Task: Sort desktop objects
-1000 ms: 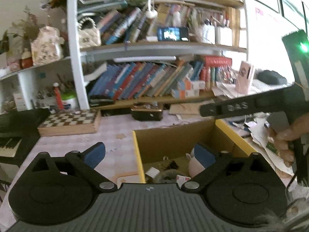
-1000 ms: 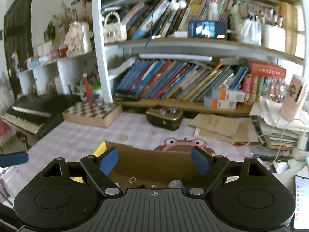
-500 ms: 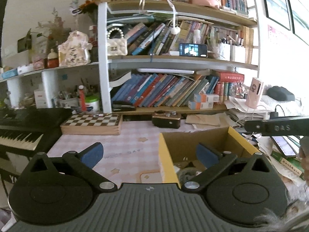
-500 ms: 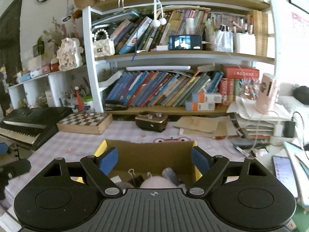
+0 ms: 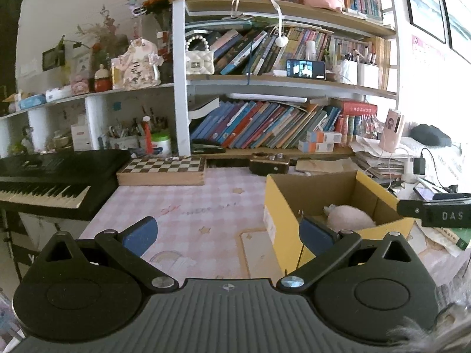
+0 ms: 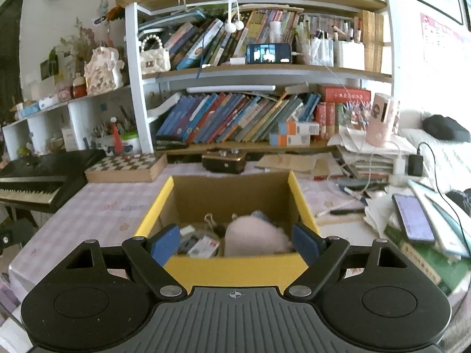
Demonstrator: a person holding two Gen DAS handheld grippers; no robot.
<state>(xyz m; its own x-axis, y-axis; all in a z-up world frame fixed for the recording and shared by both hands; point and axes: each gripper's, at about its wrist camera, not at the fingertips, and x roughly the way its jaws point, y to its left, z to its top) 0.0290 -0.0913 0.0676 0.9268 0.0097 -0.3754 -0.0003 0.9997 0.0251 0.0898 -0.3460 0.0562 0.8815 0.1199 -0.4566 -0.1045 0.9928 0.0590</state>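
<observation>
Change: both grippers have drawn back from the box (image 6: 232, 267); more desk now shows.
Left gripper (image 5: 226, 232): fingers wide, empty.
Right gripper (image 6: 235, 242): fingers wide, empty.
Pink plush toy (image 6: 256, 238): inside box, beside small clutter, probably clips.
Meaning: sorting looks about finished.

Bare counter (image 5: 200, 214) lies left of the yellow box (image 6: 235, 267) — chessboard (image 5: 162, 169) and keyboard (image 5: 53, 182) behind, paper piles (image 6: 379, 214) crowding its right.

Matt brown cardboard inside the box (image 6: 232, 194), with glossy yellow outer faces. Soft, fuzzy pink plush toy (image 6: 254, 239) within. Smooth, checked pink tablecloth (image 5: 191, 206). Wooden chessboard case (image 5: 162, 170) with a satin sheen. Matt black plastic gripper bodies, blue rubbery pads (image 5: 141, 234), shiny metal pivot screws (image 6: 172, 290).
</observation>
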